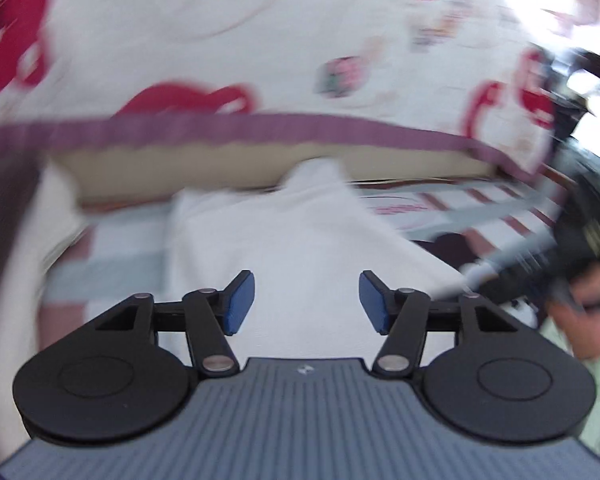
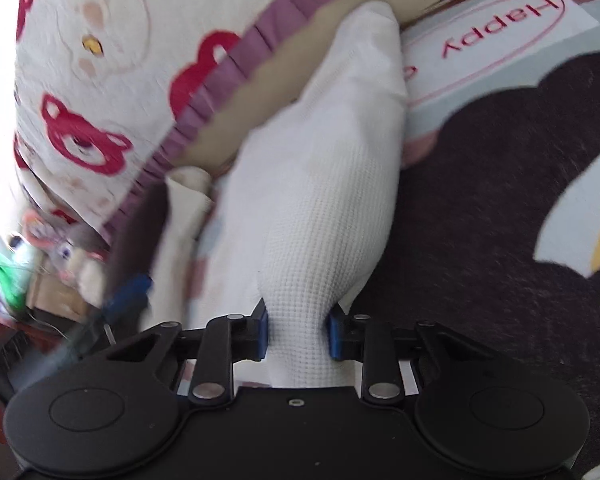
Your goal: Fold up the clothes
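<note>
A white waffle-weave garment (image 2: 332,160) lies stretched from the bed edge toward me across the floor mat. My right gripper (image 2: 298,334) is shut on its near end, the cloth bunched between the blue pads (image 2: 262,334). In the left wrist view the same white garment (image 1: 300,220) spreads below my left gripper (image 1: 307,304), whose jaws stand open with nothing pinched between them. The right gripper (image 1: 560,248) shows blurred at the right edge, with a hand (image 1: 580,320) behind it. The left gripper's blue pad (image 2: 130,288) shows blurred at the lower left of the right wrist view.
A bed cover with red bears (image 2: 84,140) and a purple frill (image 2: 228,76) hangs over a tan bed base (image 1: 260,164). A pale mat printed "Happy" (image 2: 500,36) and a dark brown rug (image 2: 480,200) lie on the floor. Clutter (image 2: 16,280) sits at the left.
</note>
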